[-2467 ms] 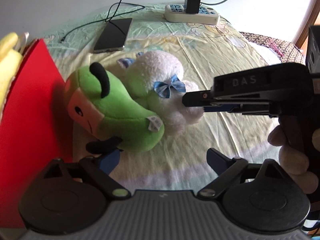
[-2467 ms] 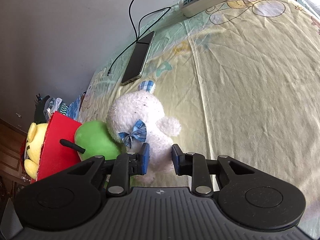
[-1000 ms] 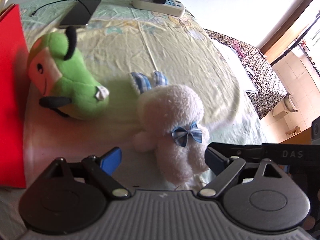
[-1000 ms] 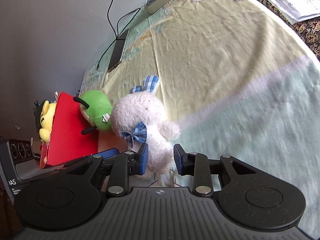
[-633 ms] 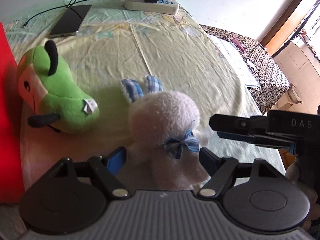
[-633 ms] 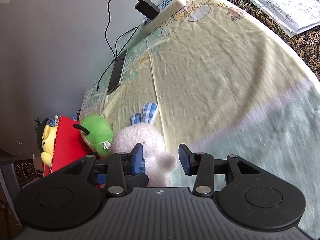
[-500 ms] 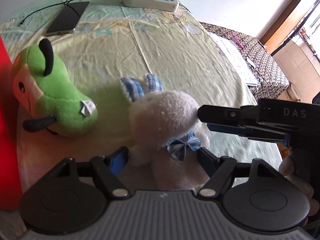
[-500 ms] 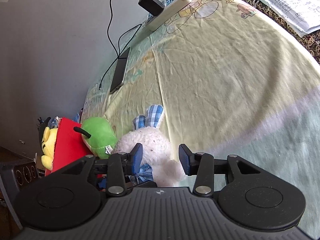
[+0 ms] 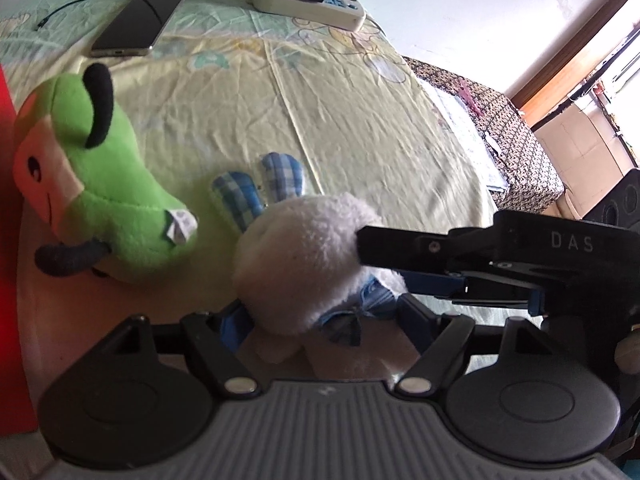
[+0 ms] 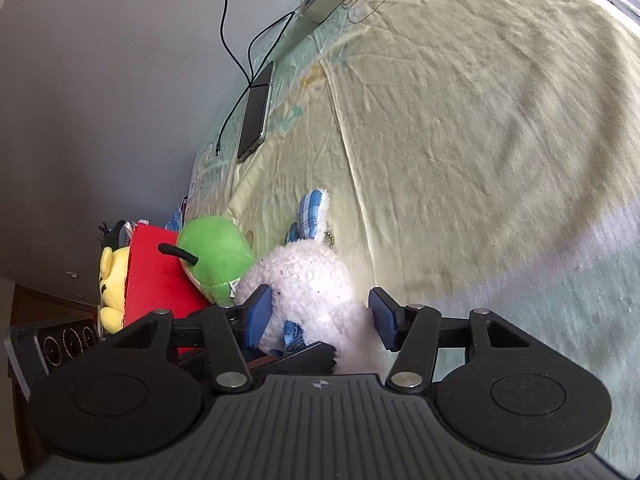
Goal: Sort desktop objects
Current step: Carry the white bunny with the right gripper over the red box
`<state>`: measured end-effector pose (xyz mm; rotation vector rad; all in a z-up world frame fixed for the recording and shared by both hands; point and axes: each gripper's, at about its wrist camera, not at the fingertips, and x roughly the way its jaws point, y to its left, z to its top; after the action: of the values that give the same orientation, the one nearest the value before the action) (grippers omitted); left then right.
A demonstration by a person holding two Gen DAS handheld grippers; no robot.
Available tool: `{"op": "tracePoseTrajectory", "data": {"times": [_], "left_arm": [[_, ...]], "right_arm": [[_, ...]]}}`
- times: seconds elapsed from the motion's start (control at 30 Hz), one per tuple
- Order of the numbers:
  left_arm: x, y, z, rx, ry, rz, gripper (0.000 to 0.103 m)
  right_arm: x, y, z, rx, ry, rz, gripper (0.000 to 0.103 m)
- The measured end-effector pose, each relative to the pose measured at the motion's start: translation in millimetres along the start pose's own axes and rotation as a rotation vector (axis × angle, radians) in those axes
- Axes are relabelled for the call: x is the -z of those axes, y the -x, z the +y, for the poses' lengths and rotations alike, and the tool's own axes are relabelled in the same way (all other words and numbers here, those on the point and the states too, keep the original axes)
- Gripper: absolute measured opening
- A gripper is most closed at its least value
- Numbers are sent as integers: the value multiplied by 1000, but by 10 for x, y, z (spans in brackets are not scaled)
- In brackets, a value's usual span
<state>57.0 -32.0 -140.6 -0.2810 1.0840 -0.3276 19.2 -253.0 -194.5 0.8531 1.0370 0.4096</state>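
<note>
A white plush rabbit [image 9: 304, 248] with blue checked ears and a bow lies between the fingers of my left gripper [image 9: 324, 316], which is shut on its body. My right gripper [image 10: 320, 308] is open around the same rabbit [image 10: 308, 280]; its left pad touches the fur and its right pad stands clear. In the left wrist view the right gripper [image 9: 384, 260] reaches in from the right against the rabbit's head. A green plush [image 9: 112, 184] lies to the left, against a red box [image 9: 8, 240]. A yellow plush [image 10: 110, 276] sits behind the red box [image 10: 156, 272].
A phone [image 9: 140, 24] on a cable and a white power strip [image 9: 308, 0] lie at the far edge of the yellow-green sheet. Papers [image 9: 472, 136] rest on patterned cloth at the right. A black speaker [image 10: 60, 340] stands low on the left.
My right gripper, shut on the rabbit a second ago, has opened. My left gripper has moved in and narrowed onto the rabbit, which shifted away from the green plush.
</note>
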Motion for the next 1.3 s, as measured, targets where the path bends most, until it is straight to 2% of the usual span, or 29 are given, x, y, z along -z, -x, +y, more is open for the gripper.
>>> {"op": "tracePoseTrajectory", "data": {"times": [0.17,0.4,0.5,0.7,0.87,1.13,1.3], "left_arm": [[1,1,76,11,30,9,78],[93,98,-88,-15,-42,-22,76],[148,169,-177,-24,-81,-44,76],[223,437,-335,-26,-142,-124,76],[271,749,-392,-57,-179,-205,76],[313,1413,-225,-112,-204,-352,76],[309,1861,68,-150,-213,-414,76]], "right_arm": [[39,-54,61,-30,40,83,53],[97,98,90,-21,64,75,42],[146,188,116,-31,60,74,40],[276,433,328,-58,126,8,40],[400,522,579,-99,197,-58,40],[521,472,1120,-216,300,-136,40],[639,266,1504,-294,318,-168,40]]}}
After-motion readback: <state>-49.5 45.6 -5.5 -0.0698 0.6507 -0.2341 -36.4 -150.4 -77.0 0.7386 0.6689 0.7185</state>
